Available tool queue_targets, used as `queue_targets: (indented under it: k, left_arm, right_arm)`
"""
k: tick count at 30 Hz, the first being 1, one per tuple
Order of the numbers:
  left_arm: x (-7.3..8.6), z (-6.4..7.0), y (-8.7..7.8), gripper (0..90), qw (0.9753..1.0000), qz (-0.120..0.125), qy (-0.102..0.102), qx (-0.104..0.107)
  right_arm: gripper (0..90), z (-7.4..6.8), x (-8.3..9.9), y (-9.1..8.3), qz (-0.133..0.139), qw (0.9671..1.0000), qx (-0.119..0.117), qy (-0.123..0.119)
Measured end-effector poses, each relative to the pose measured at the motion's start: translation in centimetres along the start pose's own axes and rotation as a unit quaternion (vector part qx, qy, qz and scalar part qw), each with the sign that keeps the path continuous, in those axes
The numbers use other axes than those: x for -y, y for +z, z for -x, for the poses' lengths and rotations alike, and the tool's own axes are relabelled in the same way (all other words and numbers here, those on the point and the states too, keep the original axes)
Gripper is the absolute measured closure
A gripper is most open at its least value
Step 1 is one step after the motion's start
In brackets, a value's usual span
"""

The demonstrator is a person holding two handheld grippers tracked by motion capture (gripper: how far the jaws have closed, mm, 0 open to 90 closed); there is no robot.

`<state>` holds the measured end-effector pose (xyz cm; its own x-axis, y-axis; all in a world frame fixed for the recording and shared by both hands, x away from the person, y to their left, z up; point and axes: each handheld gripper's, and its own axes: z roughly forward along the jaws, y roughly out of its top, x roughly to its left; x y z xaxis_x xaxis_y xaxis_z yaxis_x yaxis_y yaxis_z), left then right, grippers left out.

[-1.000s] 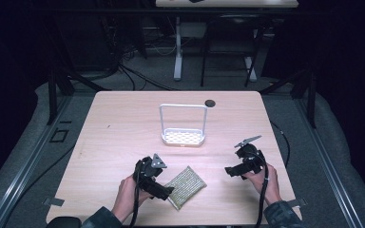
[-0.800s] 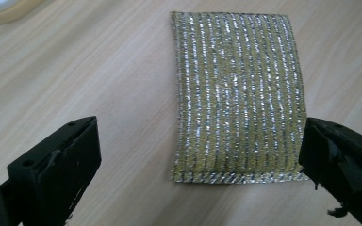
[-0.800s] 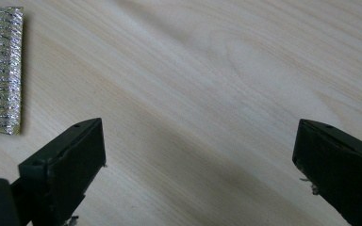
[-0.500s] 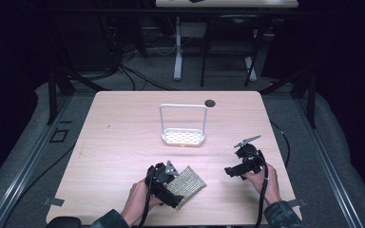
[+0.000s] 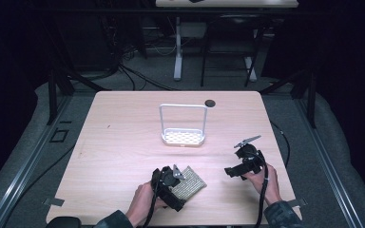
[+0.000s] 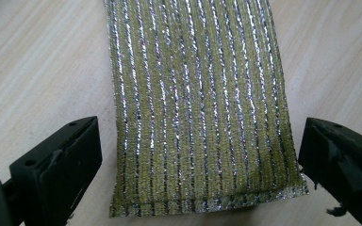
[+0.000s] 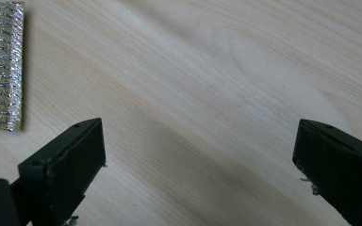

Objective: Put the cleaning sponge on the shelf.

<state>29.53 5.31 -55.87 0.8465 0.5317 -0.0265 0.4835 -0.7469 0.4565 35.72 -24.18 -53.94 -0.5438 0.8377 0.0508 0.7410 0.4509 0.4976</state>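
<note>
A flat scouring pad (image 5: 189, 183) of olive-green and silver ribbed weave lies near the table's front edge. My left gripper (image 5: 171, 183) sits at its near end, open. In the left gripper view the scouring pad (image 6: 200, 103) runs up the middle, its near edge between the two wide-apart jaws, which do not touch it. My right gripper (image 5: 235, 168) hovers open to the right of the pad, over bare wood. The right gripper view catches a corner of the scouring pad (image 7: 2, 66) at upper left.
A white wire rack (image 5: 183, 126) with a perforated base and a tall loop handle stands at mid-table. A small dark round object (image 5: 210, 102) lies near the far edge. The wooden table (image 5: 123, 142) has bare room on the left. Cables run on the floor behind.
My left gripper has moved right and forward along the front edge until its open jaws straddle the pad's near end. The right gripper has stayed put.
</note>
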Motion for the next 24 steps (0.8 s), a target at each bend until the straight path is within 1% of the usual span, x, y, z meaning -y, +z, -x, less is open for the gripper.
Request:
queue_targets:
  k: [1,3,7,9,10,11,12,14,16,20,24]
  left_arm:
    - [0.04,0.08,0.1,0.4,1.0,-0.003,0.002,-0.001]
    - [0.1,0.25,0.28,4.9,0.9999,-0.009,0.006,-0.004]
    - [0.14,0.34,0.36,6.9,0.9999,-0.011,0.003,-0.007]
    - [0.17,0.39,0.43,7.6,0.9999,-0.009,-0.001,-0.008]
    - [0.16,0.42,0.39,8.1,0.9999,-0.011,0.002,-0.009]
    - [0.18,0.5,0.4,8.7,0.9999,-0.008,0.0,-0.011]
    - [0.2,0.51,0.38,9.3,0.9999,-0.009,0.002,-0.011]
    - [0.19,0.57,0.36,10.3,0.9999,-0.01,0.004,-0.013]
    - [0.26,0.63,0.36,11.6,0.9999,-0.005,0.002,-0.012]
    - [0.29,0.69,0.27,13.9,0.9999,-0.007,0.009,-0.011]
    - [0.29,0.75,0.26,16.1,0.9999,-0.005,0.008,-0.01]
  right_arm:
    - [2.6,-0.03,0.01,0.01,0.002,1.0,0.0,0.002]
    - [2.6,0.0,0.01,0.0,0.0,1.0,-0.001,0.002]
    - [2.6,-0.02,0.01,-0.01,0.003,1.0,-0.001,0.004]
    - [2.6,-0.02,0.02,-0.02,0.003,1.0,-0.002,0.003]
    - [2.6,-0.03,0.02,-0.03,0.005,1.0,-0.003,0.003]
    - [2.6,-0.01,0.02,-0.03,0.004,1.0,-0.003,0.003]
    - [2.6,0.0,0.01,-0.02,0.002,1.0,-0.003,0.004]
    - [2.6,-0.02,0.02,0.02,0.004,1.0,-0.001,0.001]
    - [2.6,-0.02,0.01,0.01,0.003,1.0,-0.001,0.001]
    - [2.6,-0.06,0.02,-0.01,0.003,1.0,-0.001,0.0]
    - [2.6,-0.04,0.02,0.02,0.003,1.0,-0.001,0.001]
